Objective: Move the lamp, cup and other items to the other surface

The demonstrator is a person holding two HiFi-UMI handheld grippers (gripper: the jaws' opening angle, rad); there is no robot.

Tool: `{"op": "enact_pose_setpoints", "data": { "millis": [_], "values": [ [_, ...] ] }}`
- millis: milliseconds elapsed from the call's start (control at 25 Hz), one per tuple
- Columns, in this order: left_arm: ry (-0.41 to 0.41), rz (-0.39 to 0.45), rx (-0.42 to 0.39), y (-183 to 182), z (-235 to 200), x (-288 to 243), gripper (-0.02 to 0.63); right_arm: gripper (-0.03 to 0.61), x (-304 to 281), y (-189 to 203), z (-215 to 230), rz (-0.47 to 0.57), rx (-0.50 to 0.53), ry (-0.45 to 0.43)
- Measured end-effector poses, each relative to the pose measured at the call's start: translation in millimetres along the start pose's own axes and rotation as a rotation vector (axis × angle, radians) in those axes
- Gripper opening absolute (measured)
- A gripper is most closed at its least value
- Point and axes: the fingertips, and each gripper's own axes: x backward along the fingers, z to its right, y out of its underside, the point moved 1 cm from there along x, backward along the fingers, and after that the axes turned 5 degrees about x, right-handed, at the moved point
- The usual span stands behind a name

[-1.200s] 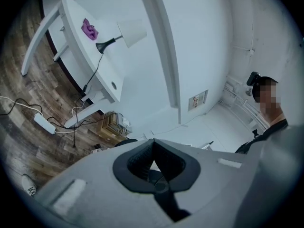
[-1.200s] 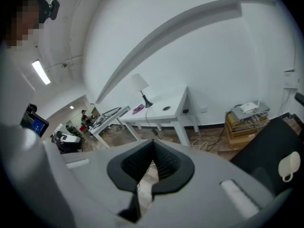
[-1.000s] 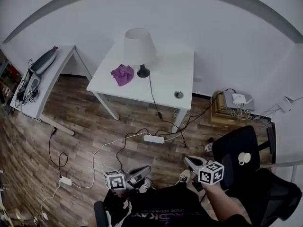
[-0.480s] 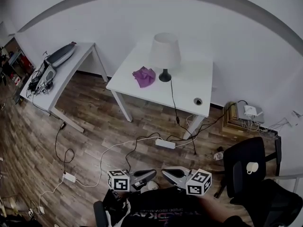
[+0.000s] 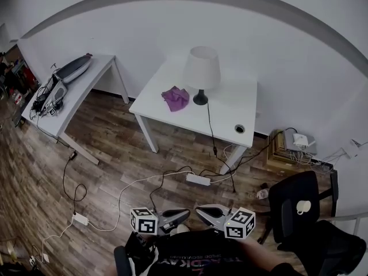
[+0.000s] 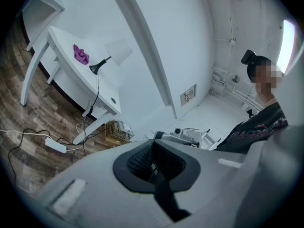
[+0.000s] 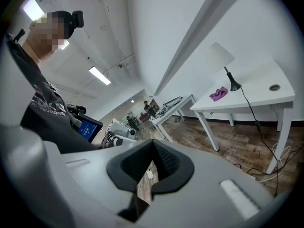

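Observation:
A white-shaded lamp (image 5: 201, 68) on a black foot stands on the white table (image 5: 230, 105) across the room, beside a purple cloth (image 5: 176, 98). Both gripper views show the lamp (image 6: 118, 52) (image 7: 219, 56) and the cloth (image 6: 80, 54) (image 7: 218, 93) far off. A white cup (image 5: 302, 207) sits on the seat of a black chair (image 5: 290, 188) at the right. My left gripper (image 5: 183, 214) and right gripper (image 5: 201, 211) hang low in front of me, tips pointing at each other. Both are shut and hold nothing.
A second white table (image 5: 86, 76) at the left carries a vacuum-like device and cables. A power strip (image 5: 198, 179) and loose cords lie on the wood floor between me and the tables. A box with a router (image 5: 293, 142) sits by the wall.
My right gripper has swung left, away from the chair with the cup, and now faces the left gripper. The head view has shifted, so the lamp table sits further right.

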Motion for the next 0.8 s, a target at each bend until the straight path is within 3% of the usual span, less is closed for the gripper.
{"op": "enact_pose_setpoints", "data": {
  "millis": [800],
  "values": [
    [0.009, -0.004, 0.019, 4.4, 2.7, -4.7, -0.005, 0.005, 5.2, 2.9, 1.7, -0.005, -0.014, 0.000]
  ]
}}
